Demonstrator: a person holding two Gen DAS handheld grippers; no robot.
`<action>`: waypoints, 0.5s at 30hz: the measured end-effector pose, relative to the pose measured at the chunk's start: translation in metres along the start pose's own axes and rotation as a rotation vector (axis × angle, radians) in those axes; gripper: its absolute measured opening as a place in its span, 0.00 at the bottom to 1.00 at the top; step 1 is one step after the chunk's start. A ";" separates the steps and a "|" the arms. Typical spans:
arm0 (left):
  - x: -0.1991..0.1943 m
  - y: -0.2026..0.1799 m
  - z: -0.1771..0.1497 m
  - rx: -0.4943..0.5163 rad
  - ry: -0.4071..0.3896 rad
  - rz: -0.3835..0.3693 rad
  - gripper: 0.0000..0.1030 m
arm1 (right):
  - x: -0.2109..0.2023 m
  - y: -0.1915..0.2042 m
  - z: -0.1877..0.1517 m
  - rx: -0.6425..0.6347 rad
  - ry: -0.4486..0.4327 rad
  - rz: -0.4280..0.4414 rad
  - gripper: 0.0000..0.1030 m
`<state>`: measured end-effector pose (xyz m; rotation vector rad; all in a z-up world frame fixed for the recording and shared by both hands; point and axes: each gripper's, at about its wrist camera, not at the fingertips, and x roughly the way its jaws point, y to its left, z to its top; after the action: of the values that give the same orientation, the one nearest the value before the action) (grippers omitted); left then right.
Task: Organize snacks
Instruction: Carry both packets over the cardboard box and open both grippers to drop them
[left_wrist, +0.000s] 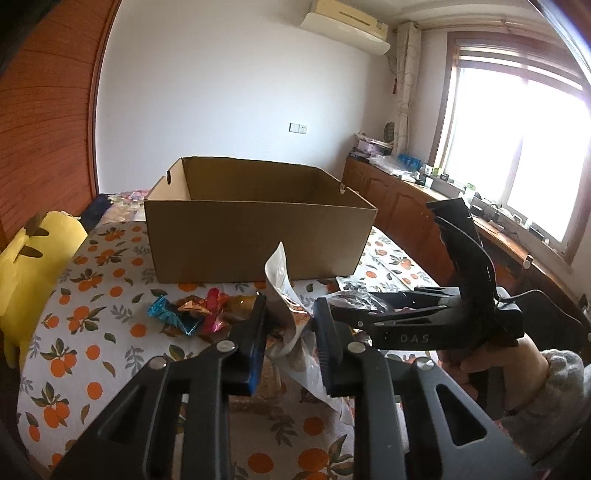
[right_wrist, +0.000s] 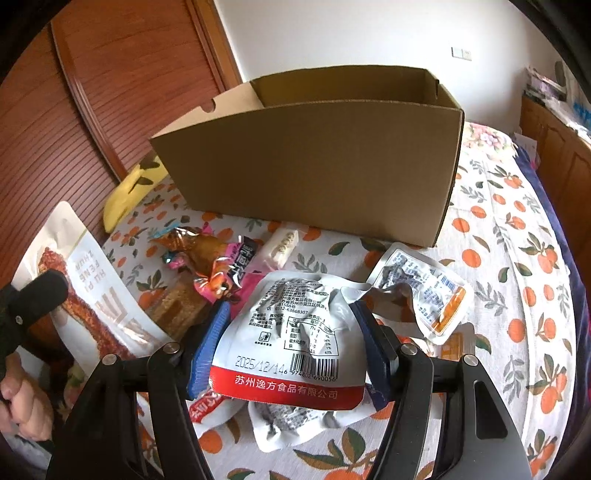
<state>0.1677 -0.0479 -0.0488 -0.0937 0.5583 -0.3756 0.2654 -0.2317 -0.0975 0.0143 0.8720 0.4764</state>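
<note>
An open cardboard box (left_wrist: 258, 229) stands on the orange-print tablecloth; it also shows in the right wrist view (right_wrist: 317, 166). My left gripper (left_wrist: 290, 325) is shut on a tall white snack pouch (left_wrist: 282, 291) that stands up between its fingers; the same pouch shows at the left of the right wrist view (right_wrist: 92, 288). My right gripper (right_wrist: 291, 328) is shut on a white and red snack packet (right_wrist: 291, 332), crumpled between its blue pads. Small foil-wrapped sweets (left_wrist: 192, 310) lie in front of the box.
More packets lie on the cloth: a silver one with an orange edge (right_wrist: 421, 288), a white bar (right_wrist: 282, 245), pink and brown wrappers (right_wrist: 207, 266). A yellow plush (left_wrist: 33, 266) sits at the table's left edge. Wooden cabinets (left_wrist: 399, 199) stand on the right.
</note>
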 end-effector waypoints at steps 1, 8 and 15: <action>-0.001 0.000 0.001 -0.002 0.000 -0.003 0.21 | -0.002 0.000 -0.001 0.001 -0.004 0.003 0.66; -0.007 -0.006 0.010 0.024 -0.019 0.006 0.21 | -0.016 0.000 -0.001 -0.002 -0.027 0.006 0.66; -0.013 -0.007 0.029 0.053 -0.050 0.021 0.21 | -0.035 0.002 0.009 -0.017 -0.061 0.000 0.66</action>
<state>0.1703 -0.0497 -0.0165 -0.0456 0.4995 -0.3666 0.2523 -0.2420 -0.0658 0.0129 0.8082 0.4815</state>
